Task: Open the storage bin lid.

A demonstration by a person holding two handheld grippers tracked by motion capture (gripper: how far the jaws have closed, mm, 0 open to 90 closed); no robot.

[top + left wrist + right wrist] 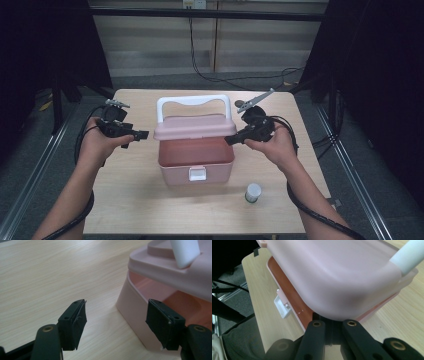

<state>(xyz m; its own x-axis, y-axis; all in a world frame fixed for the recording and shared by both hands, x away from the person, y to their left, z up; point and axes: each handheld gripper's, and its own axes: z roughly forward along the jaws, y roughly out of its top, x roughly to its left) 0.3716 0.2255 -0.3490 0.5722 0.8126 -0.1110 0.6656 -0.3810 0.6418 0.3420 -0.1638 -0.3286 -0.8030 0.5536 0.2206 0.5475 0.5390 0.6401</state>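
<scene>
Table: light wood table (135,200), dark curtains around.
Box: pink box (196,165) at table centre, lid (194,126) raised, white handle (194,101).
Right gripper (231,140): pressed together, pinching lid edge.
Left gripper (142,135): spread, empty, beside box.
Bottle: small white-capped bottle (253,192); label not readable.

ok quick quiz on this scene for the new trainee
1. True or false: the left tool grips the pink box.
2. What stands on the table near the box's front right corner? A) a white-capped bottle B) a mug C) a spoon
3. Is the box's lid flat shut or raised?
Key: 1 false, its jaws stand open with nothing between them. 2 A. 3 raised, with the shut right tool at its right end.
</scene>
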